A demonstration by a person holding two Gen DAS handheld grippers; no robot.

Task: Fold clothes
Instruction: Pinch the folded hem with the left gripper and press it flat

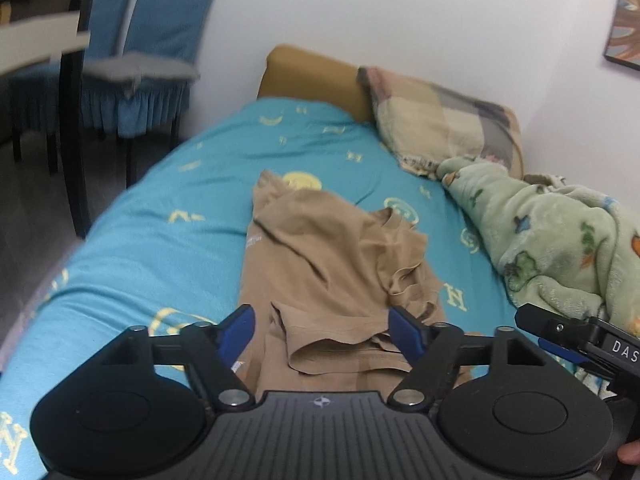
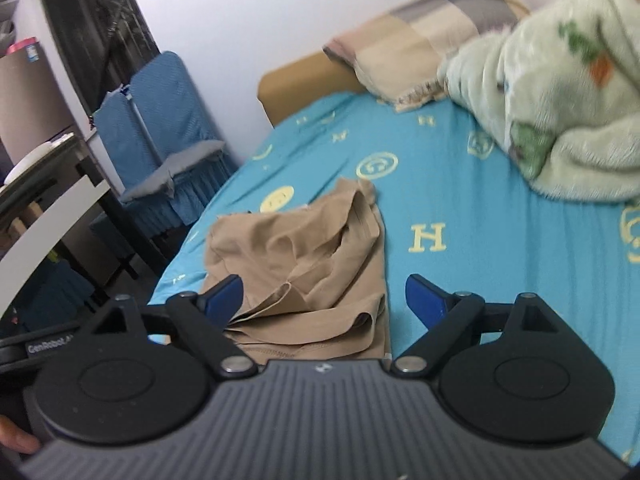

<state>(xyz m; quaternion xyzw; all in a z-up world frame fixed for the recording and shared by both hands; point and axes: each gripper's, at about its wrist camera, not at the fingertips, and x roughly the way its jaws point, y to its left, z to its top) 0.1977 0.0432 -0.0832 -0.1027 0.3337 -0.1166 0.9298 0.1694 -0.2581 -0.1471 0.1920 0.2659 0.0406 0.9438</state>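
Both tools, left (image 1: pixel 322 332) and right (image 2: pixel 324 300), hang with jaws apart, empty, over the tan garment (image 1: pixel 332 264), bunched lengthwise mid-bed (image 1: pixel 160 248). Risk: thin overlapped layers; a pinch may catch several, dragging the heap toward the bed's left edge.

Both views low and close over the bed (image 1: pixel 168 216), looking along it toward the headboard (image 1: pixel 312 76) and wall. Left wrist view squarely behind the tan garment (image 1: pixel 328 256); right wrist view from its right, angled leftward. Shared: garment, pillow (image 2: pixel 412 40), green blanket (image 2: pixel 560 92), blue chairs (image 2: pixel 160 112).
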